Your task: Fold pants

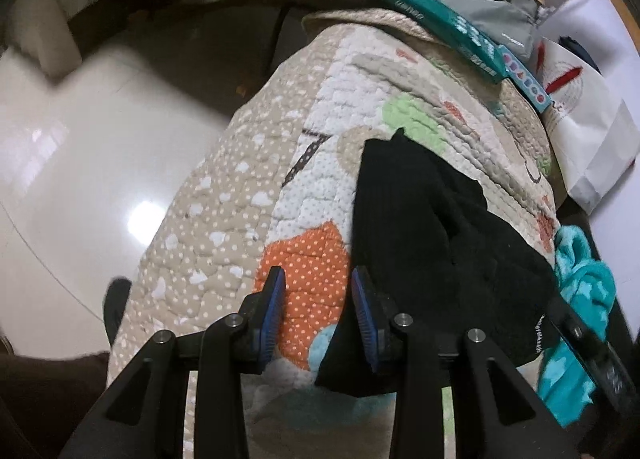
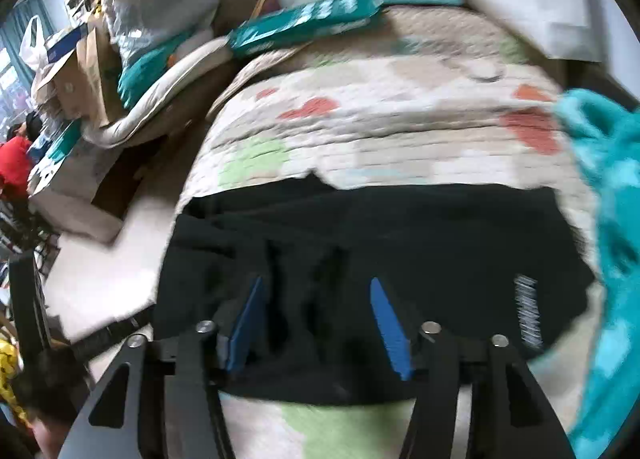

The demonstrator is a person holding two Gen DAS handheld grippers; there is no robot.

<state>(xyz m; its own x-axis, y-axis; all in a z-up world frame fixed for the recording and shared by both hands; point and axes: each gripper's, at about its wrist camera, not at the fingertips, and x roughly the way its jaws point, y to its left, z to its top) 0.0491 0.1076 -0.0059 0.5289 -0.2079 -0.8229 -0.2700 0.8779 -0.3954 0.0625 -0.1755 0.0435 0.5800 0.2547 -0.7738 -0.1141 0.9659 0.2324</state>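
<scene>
Right gripper [image 2: 316, 323] hovers spread wide, empty, directly over black pants [image 2: 360, 243] on quilt [image 2: 360, 119]; left gripper [image 1: 318, 315], also parted, empty, sits off pants' left edge; long axis unclear.

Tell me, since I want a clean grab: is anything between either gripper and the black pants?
Nothing visible is. The right gripper is open directly over the pants. The left gripper is open at the pants' edge, over the quilt. The teal cloth lies beside the pants, off to the side.
</scene>
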